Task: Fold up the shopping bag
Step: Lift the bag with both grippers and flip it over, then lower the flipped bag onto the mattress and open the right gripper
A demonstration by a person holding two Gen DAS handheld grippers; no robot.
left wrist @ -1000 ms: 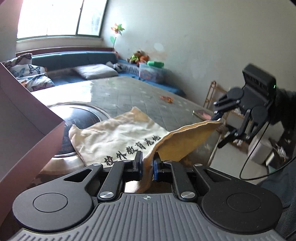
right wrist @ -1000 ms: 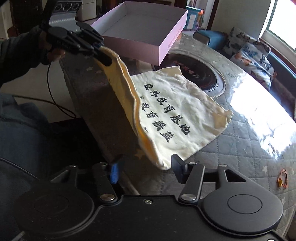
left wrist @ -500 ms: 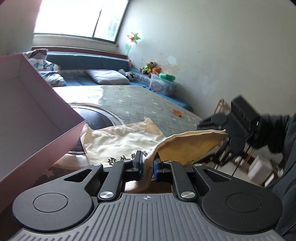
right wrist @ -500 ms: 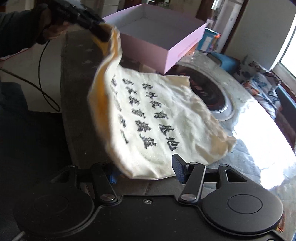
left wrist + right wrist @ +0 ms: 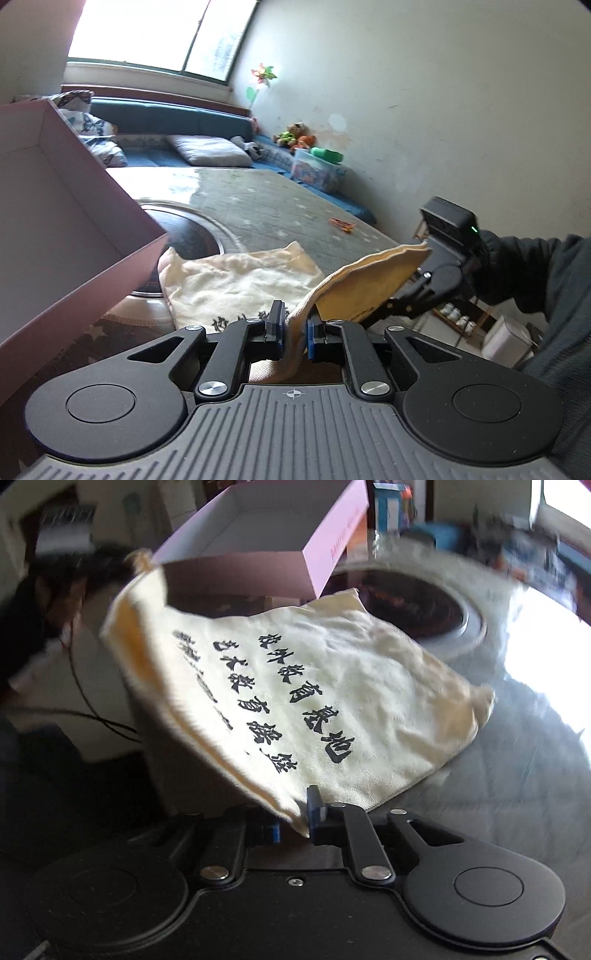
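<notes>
A cream cloth shopping bag [image 5: 332, 686] with black printed characters lies partly on the table, its near edge lifted off the surface. My left gripper [image 5: 294, 338] is shut on one near corner of the bag [image 5: 236, 280]. In the right wrist view, my right gripper [image 5: 295, 821] is shut on the other near corner. The left wrist view shows the right gripper [image 5: 388, 308] from the side at the far end of the raised edge, held by a gloved hand [image 5: 491, 258]. The bag's far corners rest on the table.
An open pink cardboard box [image 5: 280, 542] stands just behind the bag, close to my left gripper [image 5: 66, 539]. A round black hob [image 5: 424, 609] is set into the quilted table cover [image 5: 517, 768]. A small orange object [image 5: 341, 223] lies further off. A sofa with cushions [image 5: 207, 153] lines the wall.
My right gripper has shut on the bag's near corner; it was open around it before. Both grippers have lifted the near edge and carried it forward over the table, towards the box.
</notes>
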